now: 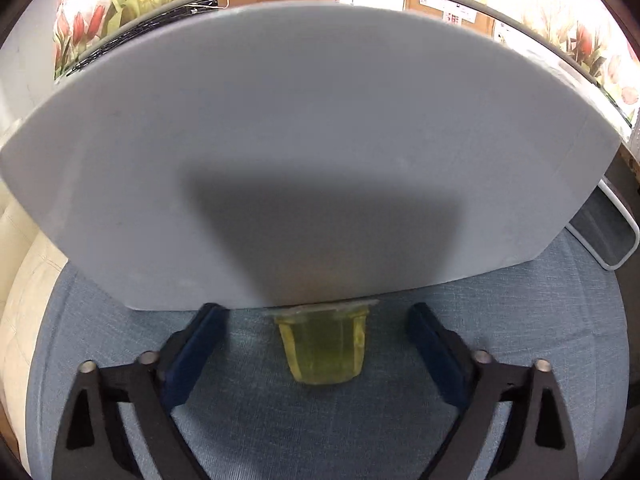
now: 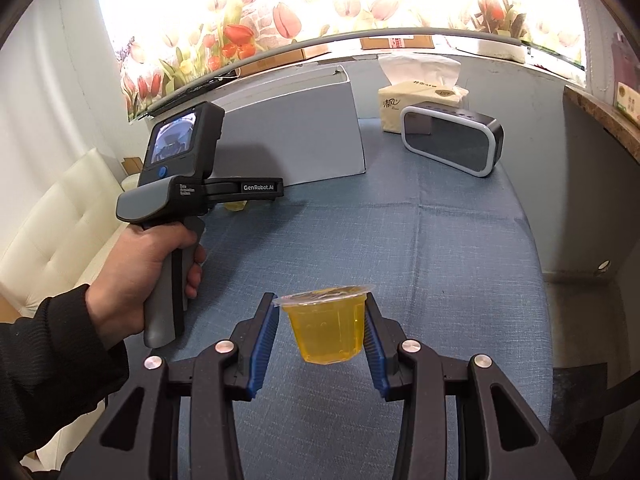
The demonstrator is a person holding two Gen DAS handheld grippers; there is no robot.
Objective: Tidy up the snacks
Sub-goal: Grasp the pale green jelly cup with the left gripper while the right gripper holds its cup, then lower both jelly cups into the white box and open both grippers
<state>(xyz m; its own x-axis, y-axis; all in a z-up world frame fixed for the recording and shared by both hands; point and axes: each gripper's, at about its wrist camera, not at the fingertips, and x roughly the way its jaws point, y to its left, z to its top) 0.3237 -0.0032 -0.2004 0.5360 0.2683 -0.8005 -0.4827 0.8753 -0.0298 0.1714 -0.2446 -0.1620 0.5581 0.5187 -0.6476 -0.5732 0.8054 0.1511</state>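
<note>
up close, the left gripper (image 1: 312, 316) had its jaws spread wide around a yellow-green jelly cup (image 1: 322, 346) lying on the blue tablecloth (image 1: 120, 344), lid against a grey box (image 1: 304, 152) that blocked most of the view. the right gripper (image 2: 320, 320) clamped an orange jelly cup (image 2: 325, 326) above open cloth, well apart from the speaker (image 2: 450, 144) and tissue pack (image 2: 420, 108).
</note>
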